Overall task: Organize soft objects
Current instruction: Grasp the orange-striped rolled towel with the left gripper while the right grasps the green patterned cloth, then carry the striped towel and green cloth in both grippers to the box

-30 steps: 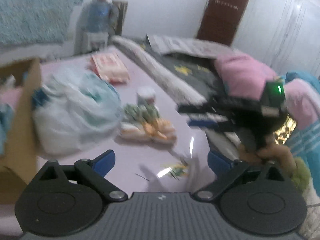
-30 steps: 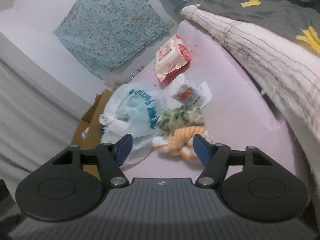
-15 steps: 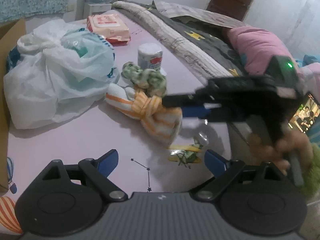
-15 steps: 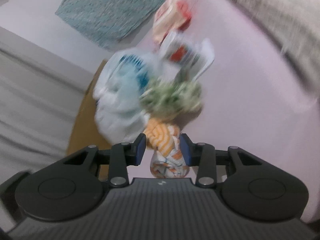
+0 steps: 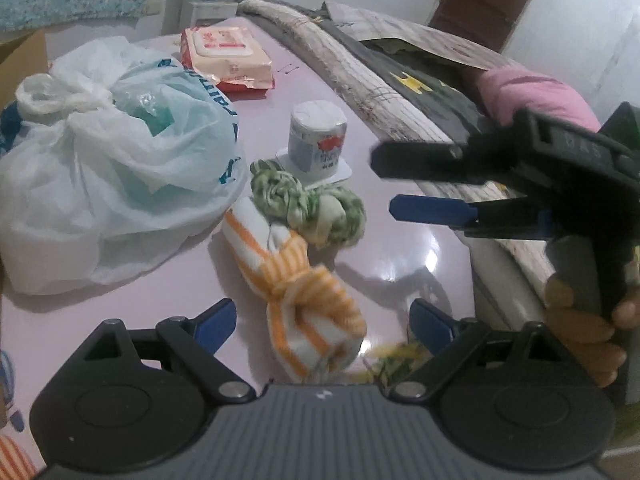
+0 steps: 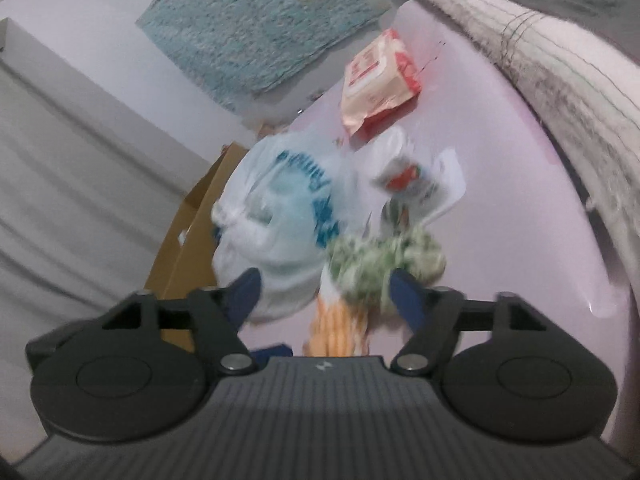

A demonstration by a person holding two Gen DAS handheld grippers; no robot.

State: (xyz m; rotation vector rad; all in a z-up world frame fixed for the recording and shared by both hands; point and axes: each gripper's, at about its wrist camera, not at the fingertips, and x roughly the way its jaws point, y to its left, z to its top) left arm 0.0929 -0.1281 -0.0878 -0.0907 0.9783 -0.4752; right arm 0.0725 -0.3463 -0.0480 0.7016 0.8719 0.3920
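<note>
An orange-striped knotted cloth lies on the pink sheet, its near end between the fingers of my left gripper. That gripper is open and its pads are clear of the cloth. A green-and-white knotted cloth touches the far end of the orange one. My right gripper, held by a hand, hovers to the right of the green cloth with its jaws opening and nothing between them. From the right wrist, the right gripper looks over the blurred green cloth and orange cloth.
A tied white plastic bag sits left of the cloths, beside a cardboard box. Behind are a wrapped paper roll and a wet-wipes pack. Rolled bedding and a pink pillow line the right side.
My right gripper closed narrowly around the orange cloth, then opened and drew back to the right. My left gripper moved down and closer, so the orange cloth now lies between its fingers.
</note>
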